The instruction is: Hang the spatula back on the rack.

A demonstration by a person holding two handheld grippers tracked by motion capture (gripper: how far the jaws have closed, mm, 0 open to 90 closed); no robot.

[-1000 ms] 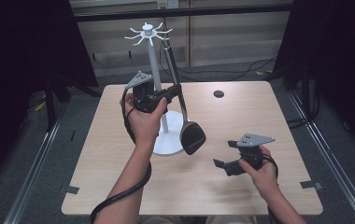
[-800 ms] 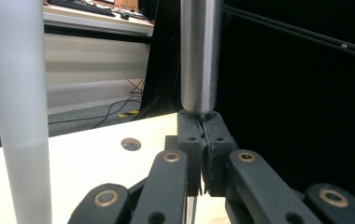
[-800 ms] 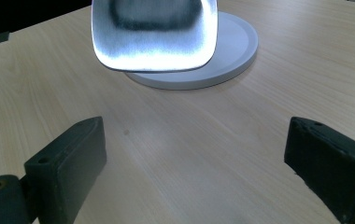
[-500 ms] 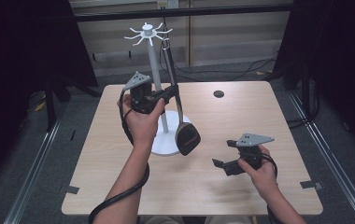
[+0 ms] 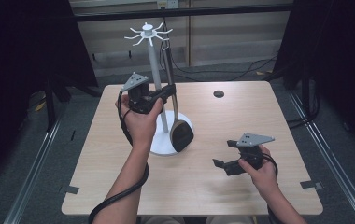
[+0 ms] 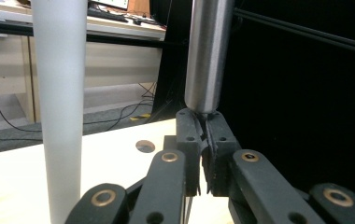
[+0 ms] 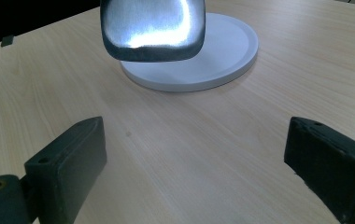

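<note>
Steel ladle (image 5: 180, 133) handle clamped in left gripper (image 5: 168, 90); right gripper (image 5: 218, 164) wide open, empty. No legible markings.

Rack pole (image 5: 155, 88) + hanging ladle (image 5: 181, 133) block centre; table (image 5: 259, 112) right side free.

The high view looks forward and down from above the person's side, taking in the whole table (image 5: 119, 186) and the white utensil stand (image 5: 153, 70) from some way off. The left gripper view sits very close, facing level past the stand's pole (image 6: 56, 107) and a steel handle (image 6: 206, 51) toward the far wall. The right gripper view looks low across the tabletop at the stand's round base (image 7: 222, 51), which the high view shares.
</note>
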